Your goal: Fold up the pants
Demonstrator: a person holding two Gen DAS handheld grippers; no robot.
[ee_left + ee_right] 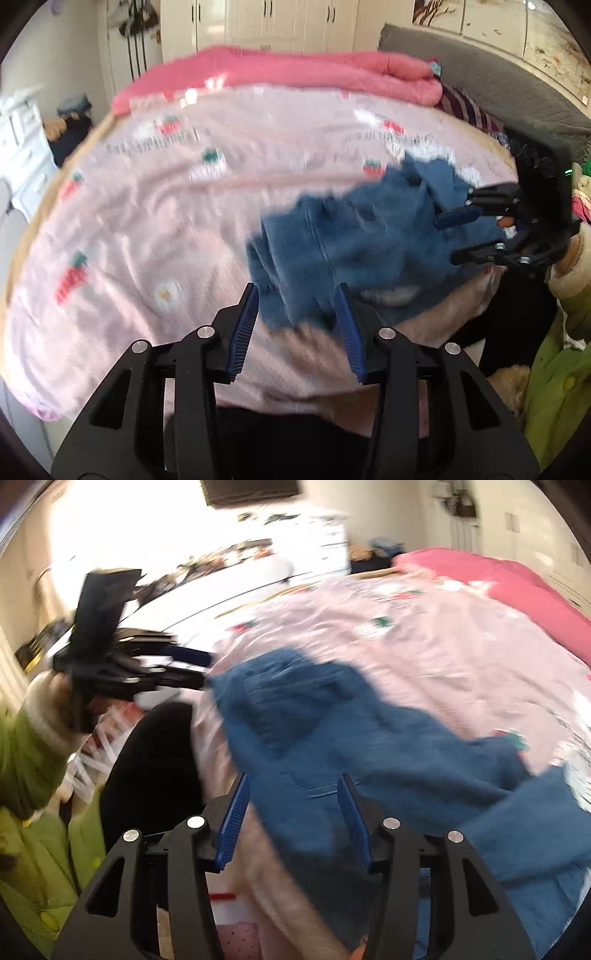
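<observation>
Pants bunched on the bed, both grippers open: laying-out stage

Pants (pixel 354 236): blue, fleecy, lying in a crumpled heap on the pink carrot-print bedspread (pixel 147 206) at the near right part of the bed. No flat legs and no clean fold line visible; both views are motion-blurred, so waistband and cuffs cannot be told apart with certainty.

Left hand-held gripper (pixel 297 306): jaws spread wide, blue pads either side of the near edge of the heap. Cloth lies between the pads but nothing is pinched.

Right hand-held gripper (pixel 293 797): jaws likewise spread wide, a ridge of blue cloth between them, not clamped. In the left wrist view it sits at the right side of the heap with its fingers apart (pixel 461 216).

Background: folded pink blanket (pixel 295 70) along the far edge of the bed, grey sofa (pixel 480 74) at far right.

Judgement: step in hand is taking hold and spreading out; folding proper not yet begun, task near its start.

Next move calls for: each gripper closing on a separate edge of the garment, ideally the two waistband corners, then lifting and drawing apart to flatten the legs on the bedspread. Risk: thick pile, pads may catch several layers at once.
</observation>
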